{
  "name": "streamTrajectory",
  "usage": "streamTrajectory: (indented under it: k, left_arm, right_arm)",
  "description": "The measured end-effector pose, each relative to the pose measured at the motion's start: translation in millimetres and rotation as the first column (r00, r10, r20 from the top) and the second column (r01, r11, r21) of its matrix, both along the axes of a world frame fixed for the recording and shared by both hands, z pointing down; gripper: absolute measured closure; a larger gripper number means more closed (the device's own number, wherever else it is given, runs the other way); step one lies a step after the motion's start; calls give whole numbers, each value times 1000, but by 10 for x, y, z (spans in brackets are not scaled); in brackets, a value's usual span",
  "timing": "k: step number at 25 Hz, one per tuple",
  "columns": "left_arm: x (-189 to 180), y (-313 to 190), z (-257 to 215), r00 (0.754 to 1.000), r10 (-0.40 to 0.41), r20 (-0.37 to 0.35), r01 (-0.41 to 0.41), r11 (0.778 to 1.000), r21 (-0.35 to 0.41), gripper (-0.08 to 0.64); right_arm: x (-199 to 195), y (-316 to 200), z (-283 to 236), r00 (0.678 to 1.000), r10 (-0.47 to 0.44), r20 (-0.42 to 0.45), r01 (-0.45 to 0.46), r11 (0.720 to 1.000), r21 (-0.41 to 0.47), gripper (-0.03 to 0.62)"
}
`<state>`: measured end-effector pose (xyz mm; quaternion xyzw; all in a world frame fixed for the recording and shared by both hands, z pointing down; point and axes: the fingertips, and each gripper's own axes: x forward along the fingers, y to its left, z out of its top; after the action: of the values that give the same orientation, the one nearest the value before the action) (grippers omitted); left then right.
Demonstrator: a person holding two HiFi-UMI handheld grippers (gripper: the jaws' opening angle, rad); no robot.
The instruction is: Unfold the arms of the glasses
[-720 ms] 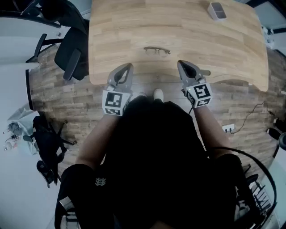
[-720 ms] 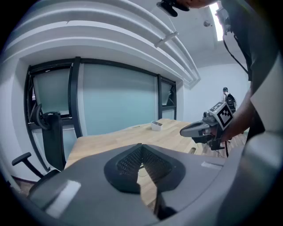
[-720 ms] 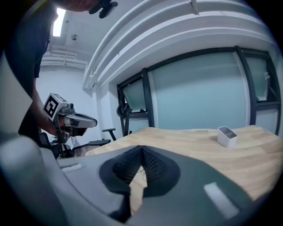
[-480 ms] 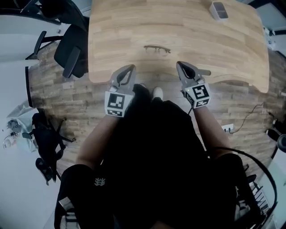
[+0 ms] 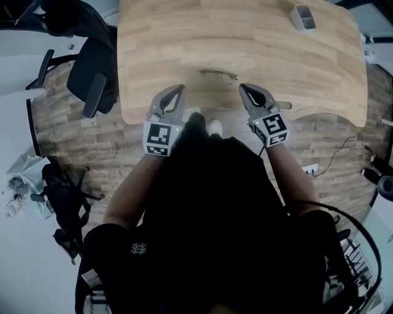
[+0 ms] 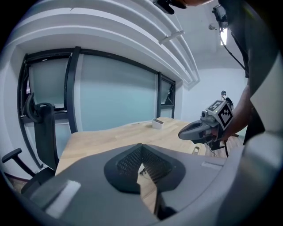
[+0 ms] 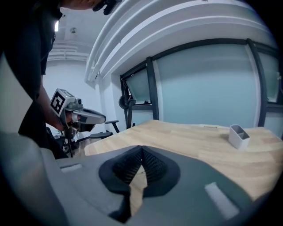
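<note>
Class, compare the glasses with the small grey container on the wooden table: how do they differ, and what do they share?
The glasses are a thin dark frame lying flat; the grey container is a pale, boxy, open-topped tub. The glasses lie near the edge of the wooden table closest to the person; the grey container stands far off by the right corner. Both rest on that table, untouched.

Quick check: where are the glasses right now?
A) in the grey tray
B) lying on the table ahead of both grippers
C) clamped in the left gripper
B: the glasses lie on the table beyond the left gripper and right gripper, both shut and empty.
</note>
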<state>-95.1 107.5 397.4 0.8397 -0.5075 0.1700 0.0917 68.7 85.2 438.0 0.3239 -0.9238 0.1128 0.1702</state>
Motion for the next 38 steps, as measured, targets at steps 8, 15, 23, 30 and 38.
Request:
streamTrajectory:
  k: [8, 15, 23, 30, 38]
  left_arm:
    - [-261, -473, 152, 994, 83, -66, -86, 996, -34, 554]
    - [-280, -740, 358, 975, 189, -114, -198, 977, -79, 555]
    - [-270, -948, 489, 973, 200, -119, -213, 970, -113, 554]
    - [-194, -1048, 682, 983, 154, -98, -169, 971, -169, 554]
    - [-73, -1072, 820, 988, 133, -81, -147, 967, -208, 554]
  right_arm:
    - [-372, -330, 290, 993, -13, -121, 7, 999, -44, 592]
    - [-635, -508, 534, 958, -82, -274, 61, 995, -85, 592]
    - [-932, -586, 874, 905, -280, -321, 225, 954, -199, 590]
    - [-1007, -658, 1224, 799, -461, -385, 387, 885, -259, 555]
    - [-1015, -584, 1493, 701, -597, -389, 482, 799, -359, 568]
